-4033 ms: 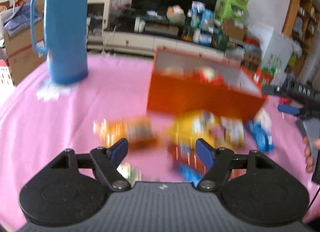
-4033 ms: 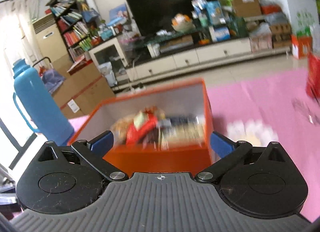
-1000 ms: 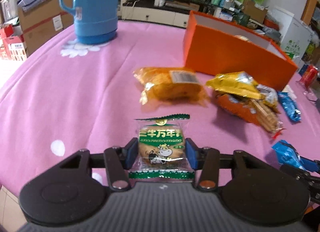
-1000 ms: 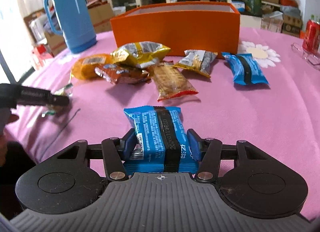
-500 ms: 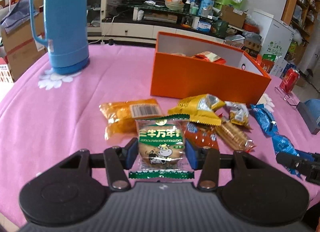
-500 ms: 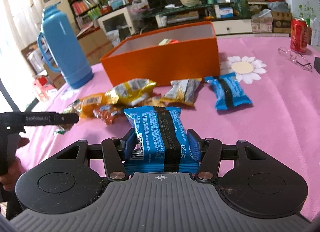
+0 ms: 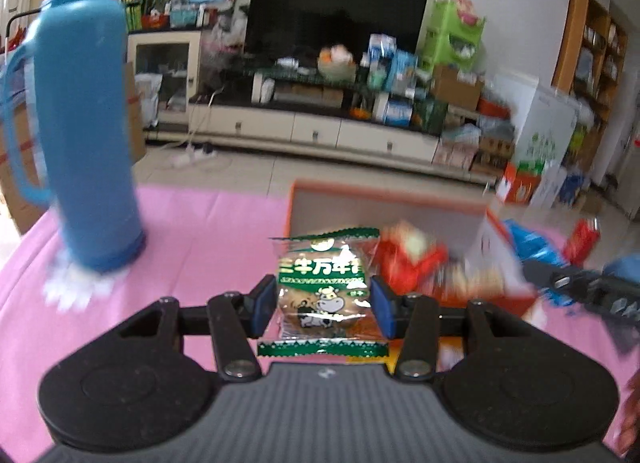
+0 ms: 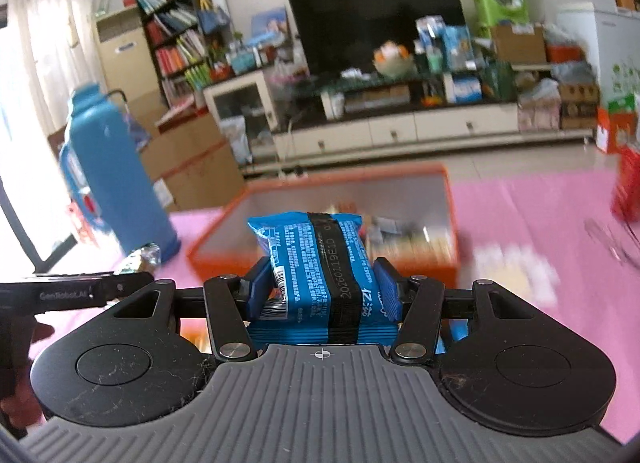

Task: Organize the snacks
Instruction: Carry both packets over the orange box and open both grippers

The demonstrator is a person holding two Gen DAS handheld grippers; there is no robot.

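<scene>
My left gripper (image 7: 324,307) is shut on a green-edged snack packet with a cow picture (image 7: 323,287) and holds it just in front of the orange box (image 7: 384,193). A red packet (image 7: 412,255) and other snacks lie blurred inside the box. My right gripper (image 8: 320,291) is shut on a blue snack packet (image 8: 320,267) with a black band, held over the near edge of the orange box (image 8: 450,199), which holds several snacks. The right gripper's side (image 7: 584,291) shows at the right of the left wrist view, and the left gripper's side (image 8: 76,291) at the left of the right wrist view.
A tall blue thermos (image 7: 86,143) stands on the pink tablecloth (image 7: 200,231) left of the box; it also shows in the right wrist view (image 8: 108,183). A red can (image 8: 628,183) and glasses (image 8: 612,239) sit at the far right. A TV stand lies beyond the table.
Both grippers have risen and moved forward to the orange box, each still holding its packet. The loose snacks on the cloth have dropped out of view.
</scene>
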